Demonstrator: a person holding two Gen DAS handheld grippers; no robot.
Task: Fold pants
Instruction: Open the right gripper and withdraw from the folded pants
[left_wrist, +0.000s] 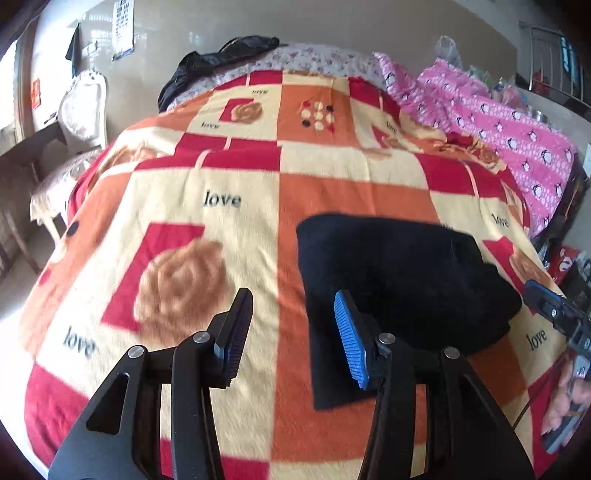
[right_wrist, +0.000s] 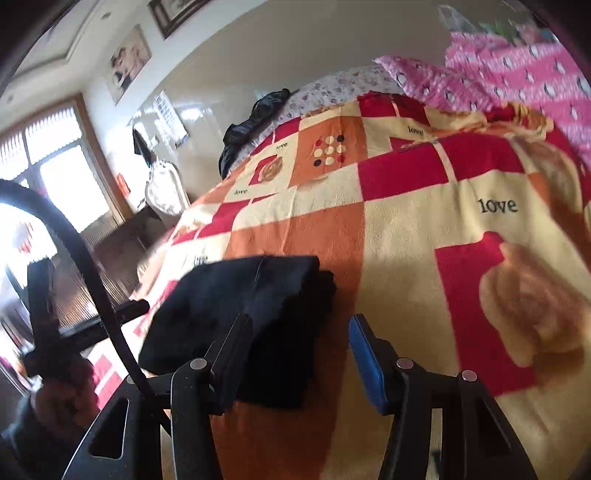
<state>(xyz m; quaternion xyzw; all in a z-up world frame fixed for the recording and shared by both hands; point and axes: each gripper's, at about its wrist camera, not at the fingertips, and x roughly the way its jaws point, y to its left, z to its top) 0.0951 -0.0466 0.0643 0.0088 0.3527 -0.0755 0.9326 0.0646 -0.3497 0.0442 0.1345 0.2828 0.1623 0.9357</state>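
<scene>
The black pants (left_wrist: 399, 291) lie folded into a compact stack on the red, orange and cream "love" blanket (left_wrist: 221, 221). My left gripper (left_wrist: 293, 325) is open and empty, hovering over the blanket at the stack's left edge. In the right wrist view the folded pants (right_wrist: 243, 317) lie just ahead and left of my right gripper (right_wrist: 301, 347), which is open and empty above the blanket (right_wrist: 406, 258). The right gripper also shows at the right edge of the left wrist view (left_wrist: 554, 306), beside the stack.
A pink penguin-print quilt (left_wrist: 498, 122) is bunched along the bed's right side. A black garment (left_wrist: 221, 59) lies at the far end. A white chair (left_wrist: 81, 110) and a small table (left_wrist: 55, 184) stand left of the bed. A black cable (right_wrist: 92, 280) crosses the right wrist view.
</scene>
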